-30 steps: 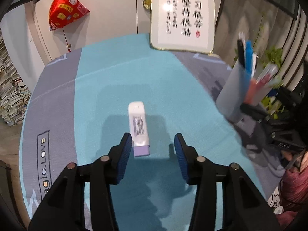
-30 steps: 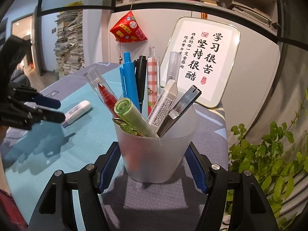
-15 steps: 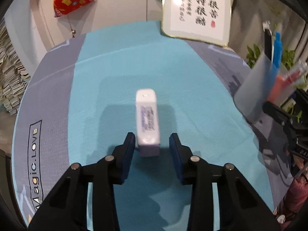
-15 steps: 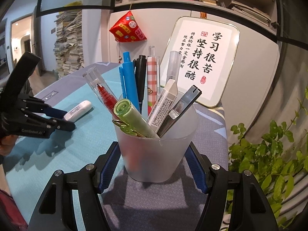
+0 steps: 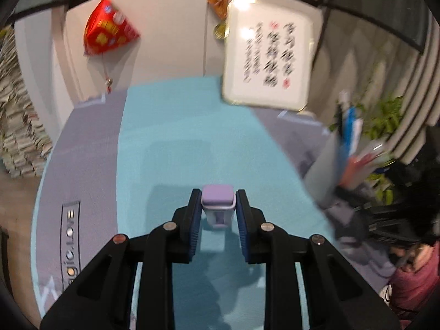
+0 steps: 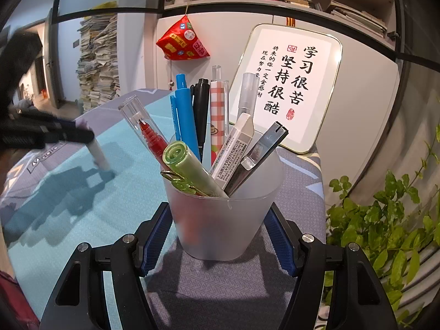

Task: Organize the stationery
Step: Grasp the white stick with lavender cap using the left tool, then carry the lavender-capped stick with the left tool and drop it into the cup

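My left gripper is shut on a white correction tape with a purple cap and holds it tilted, purple end up, above the teal mat. In the right wrist view the tape hangs from the left gripper with its white tip at the mat. My right gripper has its pads on both sides of a frosted pen cup full of pens, a highlighter and an eraser. The cup also shows at the right of the left wrist view.
A framed calligraphy sign leans on the wall behind the cup. A red ornament hangs on the wall. A green plant is at the right. Stacked papers stand beyond the table's left edge.
My left gripper closed on the correction tape and lifted its purple end, tipping it upright. The right gripper and the cup have not moved.
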The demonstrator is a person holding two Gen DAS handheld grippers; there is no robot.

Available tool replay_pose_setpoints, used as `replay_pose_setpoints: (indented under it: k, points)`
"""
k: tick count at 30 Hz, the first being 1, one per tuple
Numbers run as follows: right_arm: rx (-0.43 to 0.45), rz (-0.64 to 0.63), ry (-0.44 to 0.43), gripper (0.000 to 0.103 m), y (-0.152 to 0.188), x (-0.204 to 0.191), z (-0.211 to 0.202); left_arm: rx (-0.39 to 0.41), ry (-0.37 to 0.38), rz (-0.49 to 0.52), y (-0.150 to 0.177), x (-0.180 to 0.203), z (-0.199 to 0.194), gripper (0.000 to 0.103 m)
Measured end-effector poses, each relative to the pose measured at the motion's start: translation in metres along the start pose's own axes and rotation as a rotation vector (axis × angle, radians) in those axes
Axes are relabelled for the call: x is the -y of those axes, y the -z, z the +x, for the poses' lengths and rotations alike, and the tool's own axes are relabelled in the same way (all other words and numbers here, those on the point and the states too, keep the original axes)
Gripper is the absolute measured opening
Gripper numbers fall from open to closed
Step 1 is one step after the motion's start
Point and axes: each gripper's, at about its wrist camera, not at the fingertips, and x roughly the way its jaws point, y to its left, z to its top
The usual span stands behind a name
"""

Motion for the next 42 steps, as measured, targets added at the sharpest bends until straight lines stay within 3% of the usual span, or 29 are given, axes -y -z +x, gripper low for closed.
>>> replay_pose_setpoints:
  k: [4,11,17,26,29,42]
  points:
    - [0.001,-0.002,0.002,0.069,0.0,0.0,0.0,0.033,0.07,-0.002,-0.017,0.01,-0.018,0.023]
    - [0.001,-0.001,0.001,0.069,0.0,0.0,0.0,0.146,0.209,0.089,-0.05,0.049,-0.064,0.023]
    - [0.001,-0.002,0.001,0.069,0.0,0.0,0.0,0.158,0.313,0.16,-0.074,0.089,-0.075,0.023]
    - [0.001,-0.001,0.001,0.069,0.0,0.0,0.0,0.043,0.383,0.167,-0.082,0.118,-0.038,0.023]
    - [0.001,-0.001,0.001,0.069,0.0,-0.001,0.0,-0.004,0.387,0.155,-0.079,0.121,-0.024,0.023]
    - [0.0,-0.002,0.002,0.069,0.0,-0.001,0.0,-0.071,0.371,0.115,-0.077,0.118,0.005,0.023]
